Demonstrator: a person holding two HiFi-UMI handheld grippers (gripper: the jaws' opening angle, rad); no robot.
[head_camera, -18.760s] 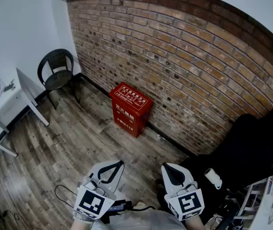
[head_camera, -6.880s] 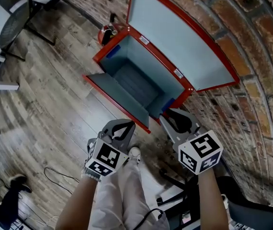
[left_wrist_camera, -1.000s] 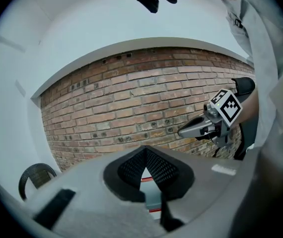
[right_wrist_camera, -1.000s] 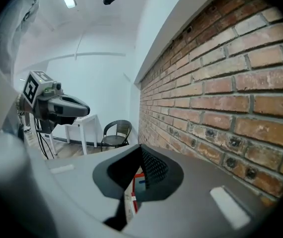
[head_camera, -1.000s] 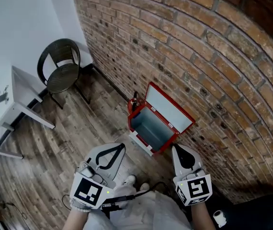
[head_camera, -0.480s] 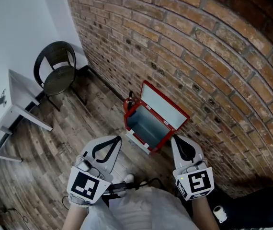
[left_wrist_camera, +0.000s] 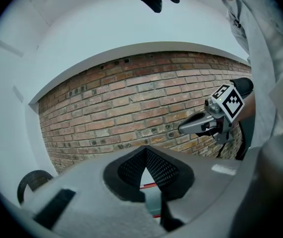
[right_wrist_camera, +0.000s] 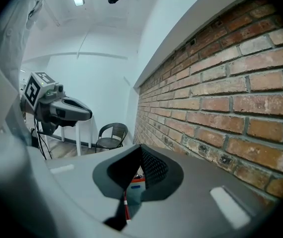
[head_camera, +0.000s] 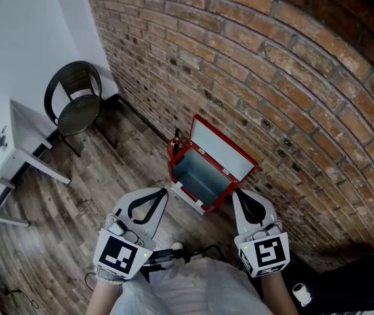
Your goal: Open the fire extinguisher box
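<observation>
Opened since the earliest frame: fire extinguisher box (head_camera: 199, 178), frame centre on wood floor (head_camera: 108, 176), lid (head_camera: 223, 151) back against brick wall (head_camera: 292, 77). Below it, left gripper (head_camera: 163, 193) and right gripper (head_camera: 238, 195), both pressed together, pinching nothing

Open floor (head_camera: 88, 189) leads to the box (head_camera: 200, 176); brick wall (head_camera: 285, 84) blocks behind, seemingly an extinguisher (head_camera: 176, 144) beside it.
</observation>
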